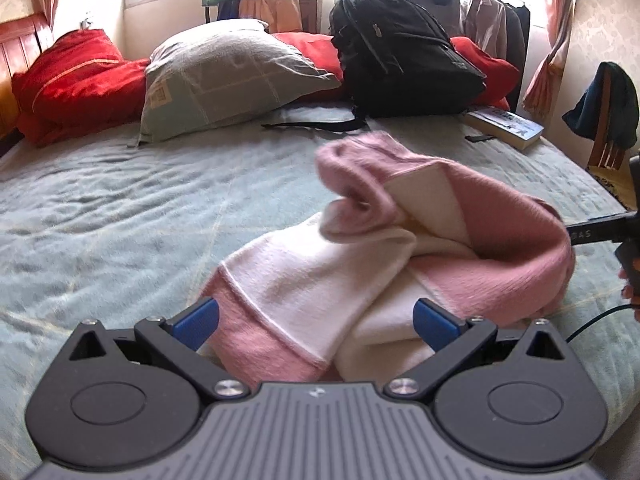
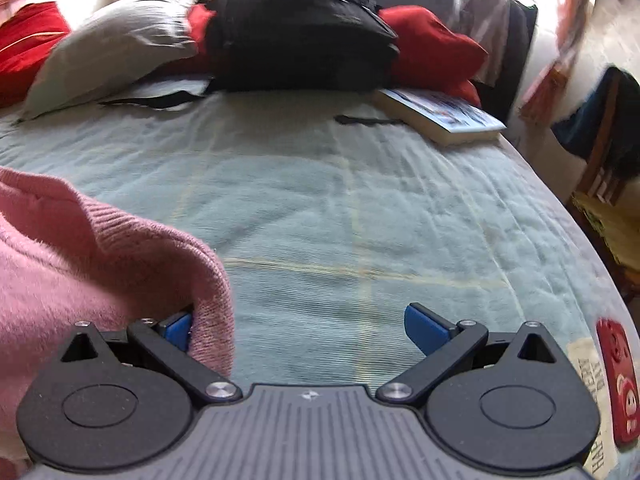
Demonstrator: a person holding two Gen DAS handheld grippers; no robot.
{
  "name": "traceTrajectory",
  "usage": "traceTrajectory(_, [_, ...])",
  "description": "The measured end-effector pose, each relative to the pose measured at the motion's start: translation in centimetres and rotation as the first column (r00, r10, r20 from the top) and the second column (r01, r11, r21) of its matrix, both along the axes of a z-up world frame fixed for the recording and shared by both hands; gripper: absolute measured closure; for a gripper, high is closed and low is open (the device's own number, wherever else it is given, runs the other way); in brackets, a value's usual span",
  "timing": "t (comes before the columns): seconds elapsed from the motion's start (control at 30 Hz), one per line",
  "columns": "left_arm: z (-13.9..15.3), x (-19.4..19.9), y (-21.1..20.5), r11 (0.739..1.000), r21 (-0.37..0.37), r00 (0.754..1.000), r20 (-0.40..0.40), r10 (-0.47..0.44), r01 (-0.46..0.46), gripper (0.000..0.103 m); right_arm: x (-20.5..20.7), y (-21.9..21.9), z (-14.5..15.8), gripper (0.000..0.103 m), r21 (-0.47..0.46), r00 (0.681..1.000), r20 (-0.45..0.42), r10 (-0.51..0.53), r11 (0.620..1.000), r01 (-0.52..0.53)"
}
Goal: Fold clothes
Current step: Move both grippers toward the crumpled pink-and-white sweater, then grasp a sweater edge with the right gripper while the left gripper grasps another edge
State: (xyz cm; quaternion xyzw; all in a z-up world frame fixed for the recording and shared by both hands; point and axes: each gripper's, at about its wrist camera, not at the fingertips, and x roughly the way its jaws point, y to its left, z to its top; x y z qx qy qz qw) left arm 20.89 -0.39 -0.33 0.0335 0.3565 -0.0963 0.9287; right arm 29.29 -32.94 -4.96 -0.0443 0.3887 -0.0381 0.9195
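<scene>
One pink-and-white sweater (image 1: 360, 280) lies bunched on the pale green bed (image 1: 120, 208), near its front edge. Long axis runs from lower left up to the right in the left wrist view; pink hem end nearest the camera, a pink fold raised at the far right.

Left gripper (image 1: 316, 322): jaws wide, blue fingertips (image 1: 196, 320) either side of the hem end, gripping nothing.

Right gripper (image 2: 304, 326): jaws wide; pink knit drapes over its left fingertip, touching it, not clamped.

Behind: grey pillow (image 1: 224, 76), black backpack (image 1: 400, 52), book (image 2: 440, 114).
</scene>
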Motion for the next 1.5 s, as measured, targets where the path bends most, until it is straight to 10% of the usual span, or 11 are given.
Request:
traceTrajectory(0.4, [-0.9,7.1,-3.1,0.996,0.015,0.995,-0.047,-0.086,0.087,0.001,-1.0,-1.0,0.2,0.0,0.018,1.0,0.011,-0.027,0.999,0.026])
traceTrajectory(0.7, [-0.9,9.0,0.1,0.983,0.168,0.996,-0.017,0.085,-0.081,0.001,-1.9,-0.1,1.8,0.0,0.063,0.999,0.034,0.025,0.998,-0.027])
traceTrajectory(1.03, [-1.2,10.2,-2.0,0.987,0.111,0.989,-0.1,-0.108,0.119,0.001,-2.3,0.3,2.3,0.0,0.08,0.998,0.022,0.062,0.995,-0.063])
traceTrajectory(1.5, [-2.4,10.7,0.4,0.993,-0.02,0.981,-0.151,-0.12,0.119,0.001,-2.0,-1.9,-0.4,0.0,0.217,0.991,-0.002,0.135,0.967,-0.131])
